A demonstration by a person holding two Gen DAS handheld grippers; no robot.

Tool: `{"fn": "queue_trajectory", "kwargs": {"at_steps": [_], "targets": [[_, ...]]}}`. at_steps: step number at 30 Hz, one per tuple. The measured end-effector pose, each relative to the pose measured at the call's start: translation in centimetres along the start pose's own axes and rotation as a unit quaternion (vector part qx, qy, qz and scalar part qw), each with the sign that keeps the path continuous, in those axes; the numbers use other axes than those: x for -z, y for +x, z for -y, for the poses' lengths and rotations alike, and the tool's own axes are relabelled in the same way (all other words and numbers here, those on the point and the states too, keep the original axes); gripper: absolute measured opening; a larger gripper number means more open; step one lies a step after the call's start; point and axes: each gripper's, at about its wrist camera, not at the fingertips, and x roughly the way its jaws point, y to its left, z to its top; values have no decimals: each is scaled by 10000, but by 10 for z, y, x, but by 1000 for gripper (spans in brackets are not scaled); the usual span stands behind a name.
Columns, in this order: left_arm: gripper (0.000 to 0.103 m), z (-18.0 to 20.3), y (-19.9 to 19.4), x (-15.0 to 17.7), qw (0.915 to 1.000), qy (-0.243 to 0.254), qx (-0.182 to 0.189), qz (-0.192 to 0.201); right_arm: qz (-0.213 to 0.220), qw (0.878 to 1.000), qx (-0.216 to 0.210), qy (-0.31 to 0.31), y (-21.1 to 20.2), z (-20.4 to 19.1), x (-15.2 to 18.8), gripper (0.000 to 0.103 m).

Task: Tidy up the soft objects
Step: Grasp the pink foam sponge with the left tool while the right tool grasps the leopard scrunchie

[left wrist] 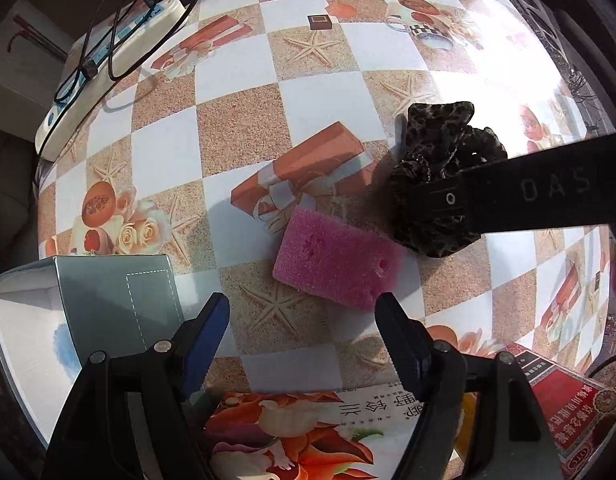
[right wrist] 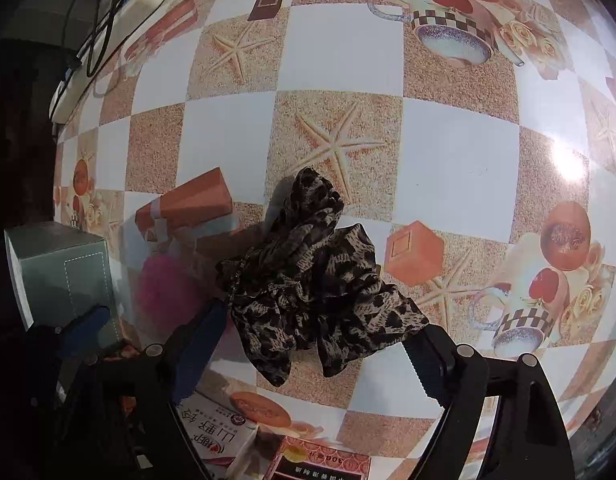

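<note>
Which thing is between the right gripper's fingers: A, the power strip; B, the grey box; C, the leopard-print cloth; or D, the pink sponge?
C: the right wrist view shows the right gripper closed on the leopard-print cloth, while the pink sponge lies free on the table.

Sunlit table [left wrist: 235, 64] under checkered starfish-print cloth

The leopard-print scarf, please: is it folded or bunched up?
Bunched up: the leopard-print scarf sits crumpled in loose folds between the right tongs.
</note>
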Motion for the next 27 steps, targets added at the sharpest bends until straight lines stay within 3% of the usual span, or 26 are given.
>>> {"fn": "queue_trajectory", "kwargs": {"at_steps": [3,10,11,12,14,16,22,26,27], "targets": [[79,14,3,-14,9995,312,-51,-42,240,9997,69,15,-17,2,4,18],[91,42,19,-36,9955,915,212,-120,421,9977,-336,402,-34,34,9,19],[91,44,19,-38,9954,924,208,-116,432,9977,-303,434,-32,34,9,31],[91,46,20,-40,9955,916,202,-119,482,9973,-275,476,-35,37,9,59],[91,49,14,-42,9961,830,294,-56,738,9953,-267,560,-44,40,9,85],[91,51,3,-43,9960,835,314,91,764,9947,-345,590,-43,36,3,85],[91,63,-11,-44,9928,1155,111,308,197,9989,-13,430,-11,21,-14,85],[91,61,-6,-47,9942,1046,124,209,12,9967,733,-337,6,-10,-17,88],[91,61,-4,-48,9946,1017,122,190,-14,9943,953,-477,9,-15,-16,83]]}}
